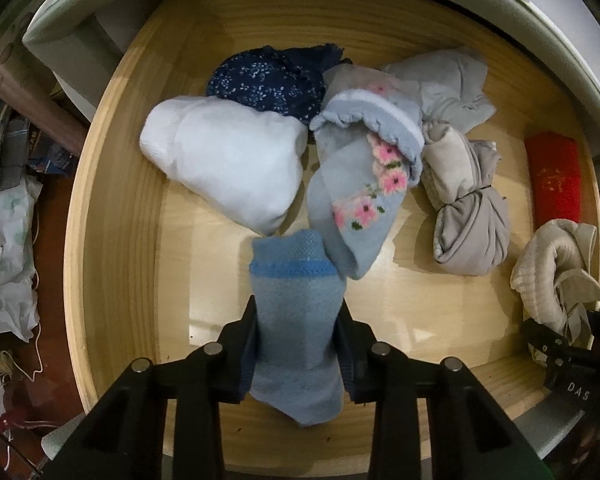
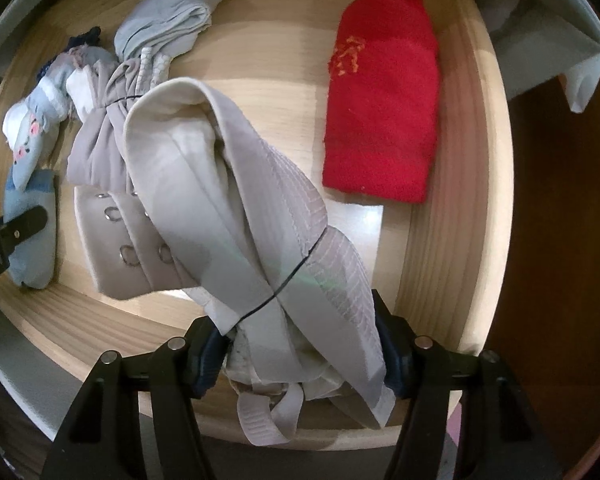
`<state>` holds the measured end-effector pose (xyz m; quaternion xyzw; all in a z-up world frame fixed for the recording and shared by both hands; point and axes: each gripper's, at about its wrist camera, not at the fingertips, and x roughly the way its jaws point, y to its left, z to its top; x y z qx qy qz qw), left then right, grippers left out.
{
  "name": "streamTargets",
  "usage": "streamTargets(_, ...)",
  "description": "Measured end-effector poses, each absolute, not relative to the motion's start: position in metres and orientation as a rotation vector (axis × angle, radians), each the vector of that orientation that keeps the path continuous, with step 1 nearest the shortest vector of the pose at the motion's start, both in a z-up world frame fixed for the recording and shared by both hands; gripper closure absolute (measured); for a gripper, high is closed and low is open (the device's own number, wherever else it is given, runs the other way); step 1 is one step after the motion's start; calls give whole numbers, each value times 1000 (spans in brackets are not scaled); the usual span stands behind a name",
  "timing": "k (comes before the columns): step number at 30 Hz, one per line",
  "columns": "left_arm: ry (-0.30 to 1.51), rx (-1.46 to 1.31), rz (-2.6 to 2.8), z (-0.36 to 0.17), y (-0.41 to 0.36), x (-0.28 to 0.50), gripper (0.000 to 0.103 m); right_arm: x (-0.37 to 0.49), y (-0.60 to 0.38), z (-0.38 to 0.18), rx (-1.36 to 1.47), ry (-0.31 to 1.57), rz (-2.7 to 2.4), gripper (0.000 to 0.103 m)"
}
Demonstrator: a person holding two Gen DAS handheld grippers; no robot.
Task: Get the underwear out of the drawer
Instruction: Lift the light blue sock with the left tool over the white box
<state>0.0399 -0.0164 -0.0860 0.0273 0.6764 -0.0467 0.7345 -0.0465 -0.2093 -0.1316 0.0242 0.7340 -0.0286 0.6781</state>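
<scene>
Two downward views into an open wooden drawer point(image 1: 112, 184) holding rolled and bundled clothing.

The left claw point(image 1: 298, 344) has its jaws partly closed, pressing both sides of a blue sock point(image 1: 296, 320) that stands between them near the drawer's front edge. The right claw point(image 2: 300, 344) stands about half open around a thicker beige bra point(image 2: 228, 184), bundled and tied with a thin dark band; its pads grip the bundle's lower end and straps hang loose below.

Lying loose in the drawer: a white roll point(image 1: 228, 164), a navy dotted piece point(image 1: 268, 80), a floral sock point(image 1: 364, 184), a grey bundle point(image 1: 468, 208) and a red roll point(image 2: 380, 96) towards the right wall.

To finish the step well, each claw should probably lift straight up with a firm grip until the fabric clears the drawer walls, minding that the bra's dangling straps and hook panel do not catch on the front edge or drag the neighbouring grey bundle along.

Writing: the red roll carries orange stitching, unreadable. The letters "DAS" show on the right claw's body in the left view. Teal print on a white surface above the drawer is cut off and cannot be read with certainty.
</scene>
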Motion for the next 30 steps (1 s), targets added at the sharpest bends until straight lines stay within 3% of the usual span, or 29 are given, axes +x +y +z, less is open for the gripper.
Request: streamTargets(30, 1374, 48, -132, -15, 12, 21, 70, -52, -201, -133, 27, 1625, -70, 44)
